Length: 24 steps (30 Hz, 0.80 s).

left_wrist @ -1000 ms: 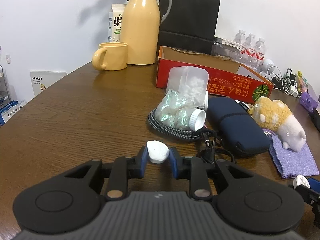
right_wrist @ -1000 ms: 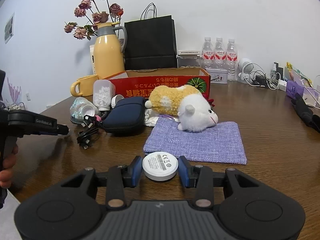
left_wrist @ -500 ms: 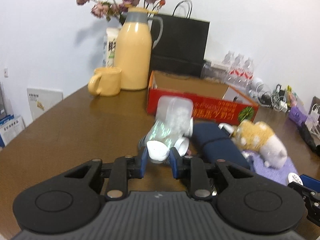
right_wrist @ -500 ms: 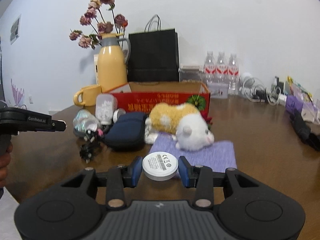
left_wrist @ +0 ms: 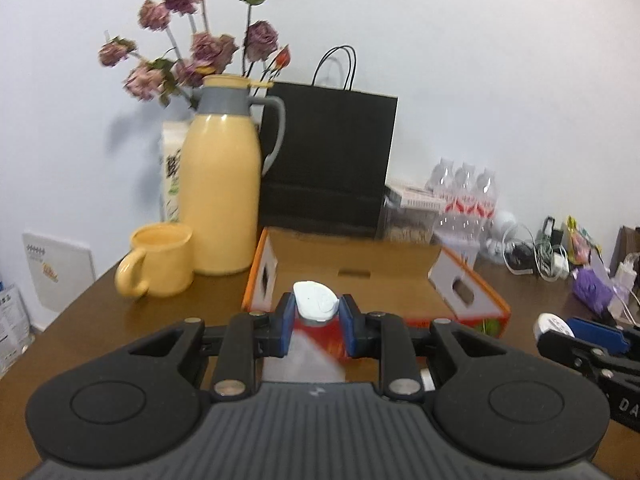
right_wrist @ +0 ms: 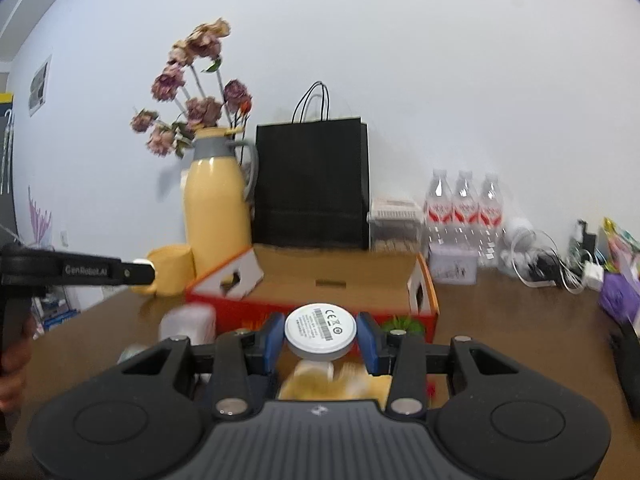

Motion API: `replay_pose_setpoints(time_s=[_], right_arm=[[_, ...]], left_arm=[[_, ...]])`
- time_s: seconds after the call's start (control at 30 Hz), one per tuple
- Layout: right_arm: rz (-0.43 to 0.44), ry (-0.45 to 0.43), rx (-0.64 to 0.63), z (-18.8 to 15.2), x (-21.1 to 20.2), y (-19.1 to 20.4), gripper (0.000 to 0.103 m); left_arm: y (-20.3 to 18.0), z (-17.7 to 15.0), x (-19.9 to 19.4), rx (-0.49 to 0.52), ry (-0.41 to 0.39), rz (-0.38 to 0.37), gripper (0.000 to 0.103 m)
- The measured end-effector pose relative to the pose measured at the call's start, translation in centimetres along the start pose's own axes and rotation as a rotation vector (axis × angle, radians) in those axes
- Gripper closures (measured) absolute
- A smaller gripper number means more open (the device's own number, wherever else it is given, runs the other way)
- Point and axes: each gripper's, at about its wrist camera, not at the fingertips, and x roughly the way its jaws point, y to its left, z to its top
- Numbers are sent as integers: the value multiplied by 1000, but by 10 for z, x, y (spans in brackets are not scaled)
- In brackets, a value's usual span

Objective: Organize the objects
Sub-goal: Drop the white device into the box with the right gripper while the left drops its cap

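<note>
My left gripper [left_wrist: 316, 322] is shut on a small white oval object [left_wrist: 316, 304] and holds it up in front of the near edge of an open red cardboard box [left_wrist: 360, 272]. My right gripper [right_wrist: 321, 340] is shut on a round white disc [right_wrist: 321, 328] with a printed label, held above the table in front of the same box [right_wrist: 340, 280]. The right gripper with its disc shows at the right edge of the left wrist view [left_wrist: 560, 328]. The left gripper shows at the left of the right wrist view [right_wrist: 80, 270]. A yellow and white plush toy [right_wrist: 320, 384] lies blurred below the right gripper.
A yellow jug with dried flowers [left_wrist: 220, 200], a yellow mug [left_wrist: 160, 260] and a black paper bag [left_wrist: 328, 160] stand behind the box. Water bottles [right_wrist: 464, 216], cables [right_wrist: 540, 264] and purple items [right_wrist: 620, 296] crowd the back right. A clear jar [right_wrist: 188, 324] lies left of the box.
Both grippers have risen and moved forward toward the red box, each keeping its object. The items on the near table have dropped below the views.
</note>
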Motion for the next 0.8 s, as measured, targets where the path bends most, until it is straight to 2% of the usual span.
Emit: replay_pose_setpoints(time_s=[0.13,0.33,0.53,0.67,0.73,0.77,0.8], right_arm=[[11,5,5,35,50,-13,65],[14,84,-11,64,134,-25,65],[25,171,27,60,194,-44,65],[27,209,18,52,213,-47,65],[23,227,17,49,220,-48,64],[22,237,21,47,221,-49,63],[27,249,23,45,224,-50,51]], left_arm=[[-9,24,43,-3,4,0,79],[-16,43,109,-17,46,0,79],[-15,43,152,4,94,-12,79],[-17,40,166,27,116,-10,78],[-17,39,169,37,119,-4,67],[-17,38,170,40,119,-4,45],[-17,37,170,38,114,0,14]])
